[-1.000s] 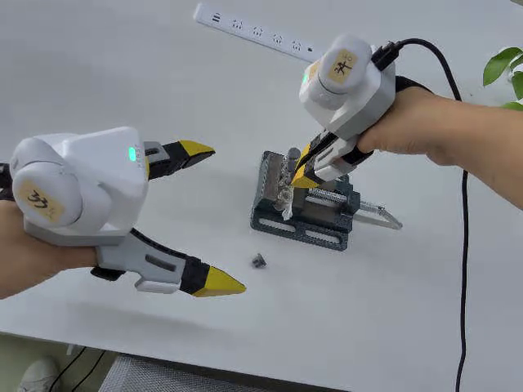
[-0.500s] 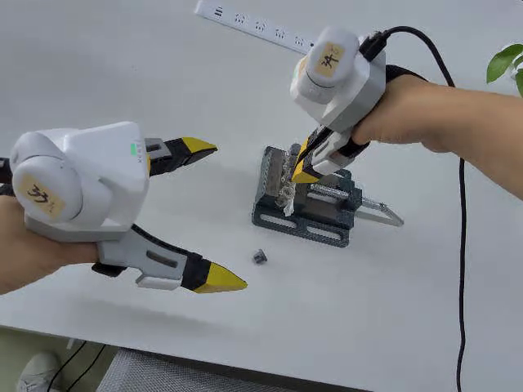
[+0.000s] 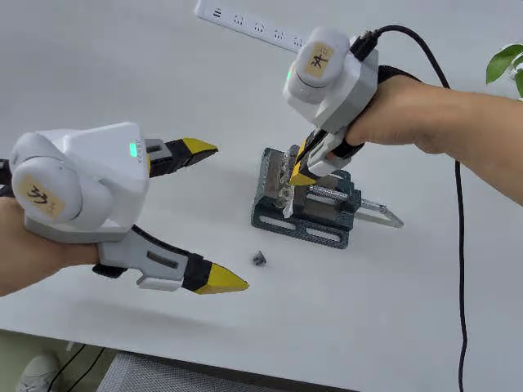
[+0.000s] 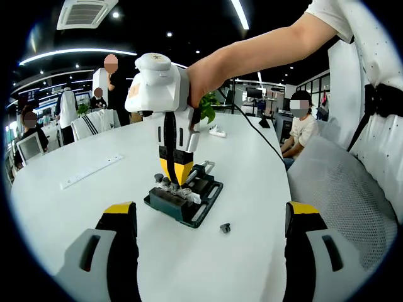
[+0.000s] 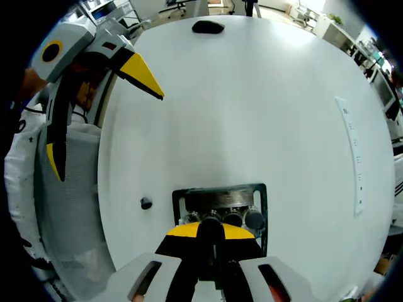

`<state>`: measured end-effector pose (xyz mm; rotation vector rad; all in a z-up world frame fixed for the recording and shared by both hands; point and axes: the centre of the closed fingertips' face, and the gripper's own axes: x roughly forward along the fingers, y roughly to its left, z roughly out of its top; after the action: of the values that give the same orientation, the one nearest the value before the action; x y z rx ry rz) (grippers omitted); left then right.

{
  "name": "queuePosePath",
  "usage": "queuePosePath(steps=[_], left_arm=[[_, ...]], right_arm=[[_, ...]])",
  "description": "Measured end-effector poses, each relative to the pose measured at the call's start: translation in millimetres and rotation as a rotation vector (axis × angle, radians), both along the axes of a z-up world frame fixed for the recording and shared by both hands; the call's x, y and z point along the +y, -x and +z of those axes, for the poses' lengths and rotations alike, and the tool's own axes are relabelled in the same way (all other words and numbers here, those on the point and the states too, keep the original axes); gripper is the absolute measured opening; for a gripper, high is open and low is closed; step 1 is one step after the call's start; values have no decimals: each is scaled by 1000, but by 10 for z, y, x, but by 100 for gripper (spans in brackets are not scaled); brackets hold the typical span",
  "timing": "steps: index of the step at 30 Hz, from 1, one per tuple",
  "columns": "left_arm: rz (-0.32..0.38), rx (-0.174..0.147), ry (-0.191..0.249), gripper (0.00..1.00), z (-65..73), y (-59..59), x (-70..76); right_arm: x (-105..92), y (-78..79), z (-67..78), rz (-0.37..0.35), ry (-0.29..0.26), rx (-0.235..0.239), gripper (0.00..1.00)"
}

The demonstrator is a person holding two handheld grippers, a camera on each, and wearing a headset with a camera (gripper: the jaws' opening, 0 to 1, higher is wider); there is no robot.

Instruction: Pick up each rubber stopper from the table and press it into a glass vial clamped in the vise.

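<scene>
A dark vise (image 3: 315, 214) stands mid-table with glass vials (image 3: 285, 196) clamped in a row. My right gripper (image 3: 301, 175) points down onto that row, shut on a dark rubber stopper (image 5: 211, 229) between its yellow tips. In the right gripper view the vials (image 5: 243, 219) sit just past the tips, inside the vise (image 5: 217, 192). A loose rubber stopper (image 3: 259, 259) lies on the table in front of the vise. My left gripper (image 3: 211, 214) hovers to the left, open and holding nothing. In its own view the left gripper (image 4: 212, 211) faces the vise (image 4: 203, 202) and the loose stopper (image 4: 225, 228).
A white power strip (image 3: 253, 27) lies at the far edge. A black cable (image 3: 462, 245) runs down the right side of the table. Plant leaves (image 3: 507, 64) show at the far right. People sit in the room behind the table (image 4: 75, 189).
The right gripper's body has swung slightly left and up while its tips stay over the vials. The left gripper has hardly moved.
</scene>
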<state>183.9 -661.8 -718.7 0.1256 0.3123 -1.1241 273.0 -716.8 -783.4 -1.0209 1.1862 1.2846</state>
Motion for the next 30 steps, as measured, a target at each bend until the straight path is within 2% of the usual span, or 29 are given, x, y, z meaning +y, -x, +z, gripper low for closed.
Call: queuePosePath(steps=[5,13,23,26,30], left_arm=[[0,0,5,98,16,-4,-3],[3,1,4,97,16,-15,20],[-2,1,6,96,19,-10,7],[-4,1,7,96,22,-6,4],[-4,1,7,96,18,-4,7]], right_arm=[[9,-22,-7,2,-5,-6,7],[15,-7,3,-17,-20,12,10],[-26,-35,7,-49,-34,-6,10],[-33,-57,52,-61,-50,-9,10],[-19,-43,130,-56,-77,-23,4]])
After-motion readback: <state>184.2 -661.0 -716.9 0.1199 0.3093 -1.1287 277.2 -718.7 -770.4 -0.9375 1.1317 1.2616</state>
